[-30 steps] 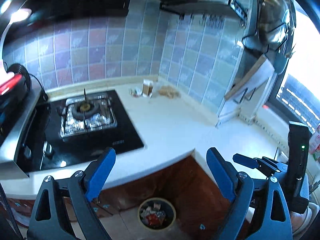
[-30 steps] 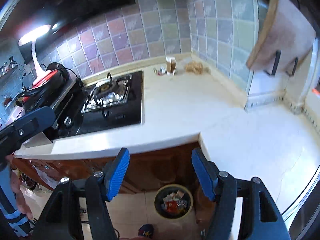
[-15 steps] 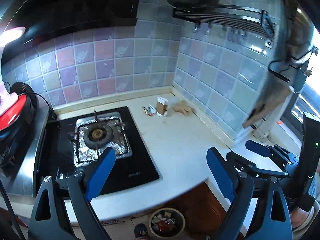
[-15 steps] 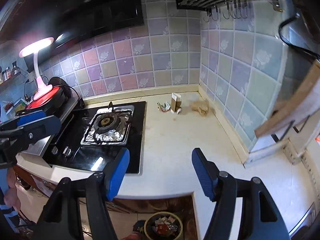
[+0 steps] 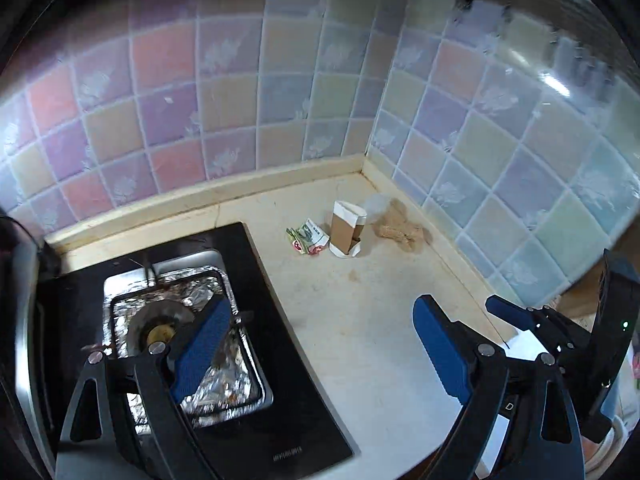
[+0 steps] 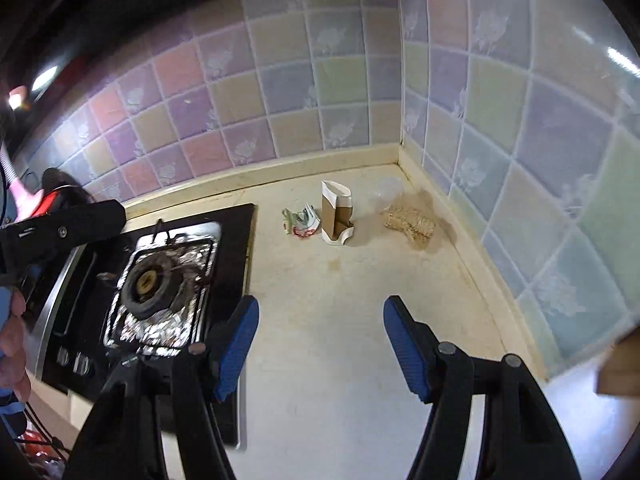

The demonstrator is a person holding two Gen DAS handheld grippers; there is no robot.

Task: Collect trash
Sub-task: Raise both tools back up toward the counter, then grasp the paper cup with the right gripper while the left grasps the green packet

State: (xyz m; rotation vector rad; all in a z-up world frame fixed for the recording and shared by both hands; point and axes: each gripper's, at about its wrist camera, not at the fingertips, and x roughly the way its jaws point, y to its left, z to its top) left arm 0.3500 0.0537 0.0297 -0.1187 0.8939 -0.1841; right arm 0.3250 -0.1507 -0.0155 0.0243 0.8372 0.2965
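Trash lies in the far corner of the cream countertop: a crumpled green-and-red wrapper point(image 5: 307, 237) point(image 6: 301, 221), an upright brown-and-white paper carton point(image 5: 346, 230) point(image 6: 335, 213), and a tan fibrous wad point(image 5: 400, 230) point(image 6: 412, 222) with a clear plastic piece point(image 6: 387, 192) behind it. My left gripper point(image 5: 320, 340) hangs open over the hob's edge, well short of the trash, nothing between its blue pads. My right gripper point(image 6: 318, 346) is open above bare counter, also short of the trash. In the left wrist view the right gripper point(image 5: 532, 320) shows at the right.
A black glass hob point(image 5: 280, 360) point(image 6: 236, 264) with a foil-lined burner point(image 5: 180, 320) point(image 6: 160, 284) lies left of the trash. Tiled walls point(image 5: 240, 100) point(image 6: 520, 120) meet behind the corner. A hand point(image 6: 12, 344) holds the left gripper's body at the left edge.
Both grippers have swept forward over the counter toward the corner; the trash now looks much larger and nearer. The floor bin and the counter's front edge have dropped out of view. Jaws unchanged.
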